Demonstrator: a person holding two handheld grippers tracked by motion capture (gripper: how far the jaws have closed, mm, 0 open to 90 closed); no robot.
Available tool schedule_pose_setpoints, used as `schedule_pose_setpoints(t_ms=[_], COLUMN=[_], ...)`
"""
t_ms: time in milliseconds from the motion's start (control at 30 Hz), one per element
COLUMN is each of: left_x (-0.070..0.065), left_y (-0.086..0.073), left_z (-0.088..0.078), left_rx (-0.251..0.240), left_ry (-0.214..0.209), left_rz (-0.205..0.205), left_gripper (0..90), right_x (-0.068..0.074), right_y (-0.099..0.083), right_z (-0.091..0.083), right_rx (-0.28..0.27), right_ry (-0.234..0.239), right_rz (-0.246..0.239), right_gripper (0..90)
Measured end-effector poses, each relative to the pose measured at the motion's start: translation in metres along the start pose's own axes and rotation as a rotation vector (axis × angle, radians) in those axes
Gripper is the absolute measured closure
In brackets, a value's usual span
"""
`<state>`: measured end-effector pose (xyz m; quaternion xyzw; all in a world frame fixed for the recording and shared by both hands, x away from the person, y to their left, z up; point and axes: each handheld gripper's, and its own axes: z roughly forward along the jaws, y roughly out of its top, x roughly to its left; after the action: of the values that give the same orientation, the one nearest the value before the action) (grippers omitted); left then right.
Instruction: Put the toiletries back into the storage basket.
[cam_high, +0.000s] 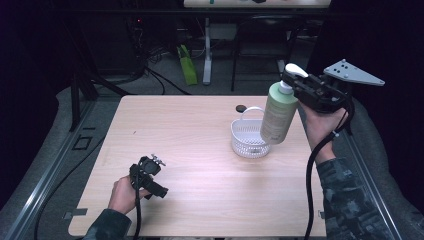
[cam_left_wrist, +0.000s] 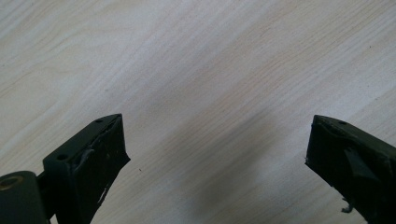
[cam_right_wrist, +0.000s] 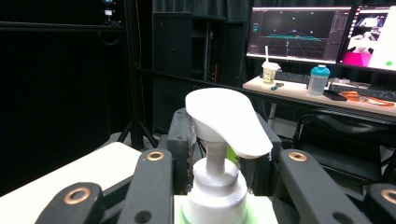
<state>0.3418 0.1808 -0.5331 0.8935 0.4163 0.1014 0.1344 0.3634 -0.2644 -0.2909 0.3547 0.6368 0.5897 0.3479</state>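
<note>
High view: a light wooden table (cam_high: 200, 150) carries a white perforated basket (cam_high: 248, 138) right of centre, its thin handle raised; a small dark disc (cam_high: 241, 108) lies on the tabletop just beyond the basket, toward the far edge. The right gripper (cam_high: 294, 84) is held in the air above the right side of the table; its jaws are clamped on the neck of a pale green pump bottle (cam_high: 278, 114), just below the white pump head (cam_high: 295, 70); the bottle hangs tilted, its base clear of the table and at the basket's right rim — whether it touches the rim cannot be told. The grey three-cornered plate (cam_high: 352, 73) sits on top of this gripper.

Right gripper view: the pump head (cam_right_wrist: 229, 119) and white collar (cam_right_wrist: 215, 191) stand between the two black jaws; monitors (cam_right_wrist: 299, 30) and a desk (cam_right_wrist: 322, 95) with drink containers show at far right.

The left gripper (cam_high: 159, 187) rests low near the front-left of the table, held in the person's left hand (cam_high: 122, 194); left gripper view — its jaws stand wide apart over bare tabletop (cam_left_wrist: 210, 84), nothing between them.
</note>
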Motion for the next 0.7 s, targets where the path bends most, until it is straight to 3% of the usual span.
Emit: schedule_pose_setpoints(t_ms=[700], left_x=[0.000], left_y=[0.000], left_z=[0.000], left_rx=[0.000], left_ry=[-0.007], left_rz=[0.002], left_gripper=[4.6], right_x=[-0.001], right_y=[-0.005], right_z=[0.031], right_rx=[0.022], right_ry=[-0.012], right_rz=[0.015], right_gripper=[68.0])
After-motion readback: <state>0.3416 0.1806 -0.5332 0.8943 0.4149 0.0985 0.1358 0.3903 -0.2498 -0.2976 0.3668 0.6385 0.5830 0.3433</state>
